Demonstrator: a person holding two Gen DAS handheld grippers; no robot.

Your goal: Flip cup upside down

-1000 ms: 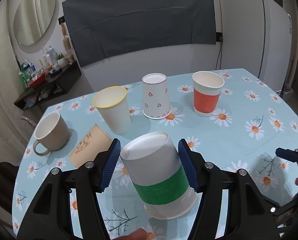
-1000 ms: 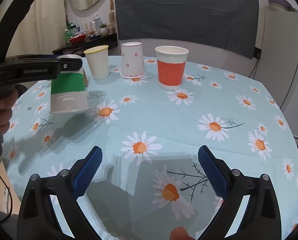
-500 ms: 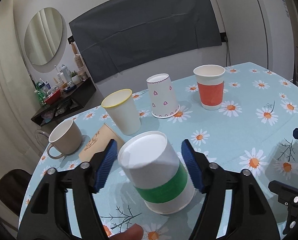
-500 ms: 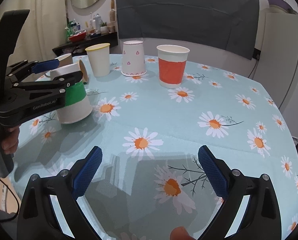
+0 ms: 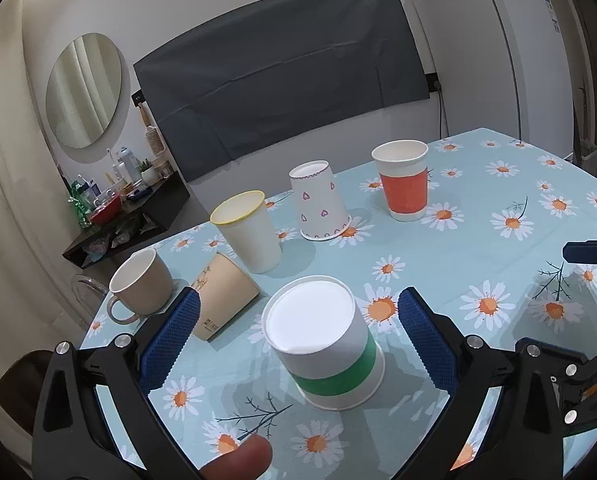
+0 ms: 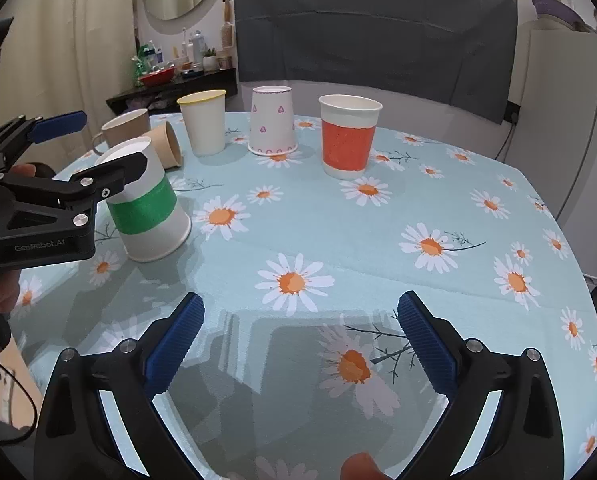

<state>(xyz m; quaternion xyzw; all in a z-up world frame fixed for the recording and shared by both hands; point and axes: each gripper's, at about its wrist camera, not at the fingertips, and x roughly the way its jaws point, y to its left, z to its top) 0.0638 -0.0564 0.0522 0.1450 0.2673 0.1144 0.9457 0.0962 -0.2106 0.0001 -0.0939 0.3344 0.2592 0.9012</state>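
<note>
A white paper cup with a green band [image 5: 326, 348] stands upside down on the daisy tablecloth, base up. It also shows in the right wrist view [image 6: 146, 204]. My left gripper [image 5: 298, 340] is open, its blue pads wide on either side of the cup and clear of it. In the right wrist view the left gripper [image 6: 58, 152] straddles the cup from the left. My right gripper [image 6: 300, 340] is open and empty above the near part of the table.
Behind stand a yellow-rimmed cup [image 5: 250, 236], an upside-down heart cup [image 5: 320, 202], an orange-band cup [image 5: 403, 186] and a beige mug [image 5: 138, 284]. A brown cup [image 5: 222, 300] lies on its side. A fridge [image 5: 510, 60] stands at right, a shelf [image 5: 130, 216] at left.
My left gripper has opened and let go of the green-band cup, which now rests upside down on the table. The gripper has drawn back a little. The right gripper has not moved.
</note>
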